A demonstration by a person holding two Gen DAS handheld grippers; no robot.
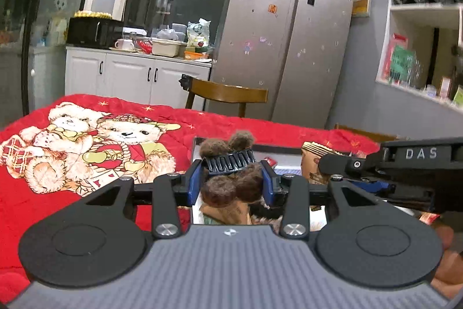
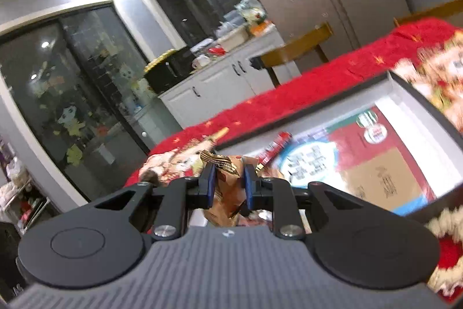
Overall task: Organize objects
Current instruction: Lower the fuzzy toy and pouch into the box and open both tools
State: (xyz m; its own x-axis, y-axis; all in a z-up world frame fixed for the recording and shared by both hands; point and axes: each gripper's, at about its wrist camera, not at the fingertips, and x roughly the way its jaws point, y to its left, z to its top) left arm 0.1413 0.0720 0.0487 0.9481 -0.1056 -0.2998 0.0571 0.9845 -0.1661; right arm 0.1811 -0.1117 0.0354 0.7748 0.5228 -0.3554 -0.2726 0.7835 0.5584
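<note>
My left gripper (image 1: 233,181) is shut on a dark hair claw clip with brown fuzzy pom-poms (image 1: 231,178), held above the near edge of a shallow open box (image 1: 277,148). My right gripper (image 2: 229,184) is shut on a crinkled gold-brown snack packet (image 2: 227,187), held over the same box (image 2: 387,83). In the left wrist view the right gripper's black body comes in from the right, with the gold packet (image 1: 311,157) at its tip. A red and blue printed card (image 2: 358,158) lies flat inside the box, and a small red packet (image 2: 275,148) rests at its near corner.
The box sits on a red quilt with teddy bears (image 1: 86,141) that covers the table. A wooden chair (image 1: 228,94) stands behind the table. Farther back are white cabinets with a cluttered counter (image 1: 139,68) and a silver fridge (image 1: 286,34).
</note>
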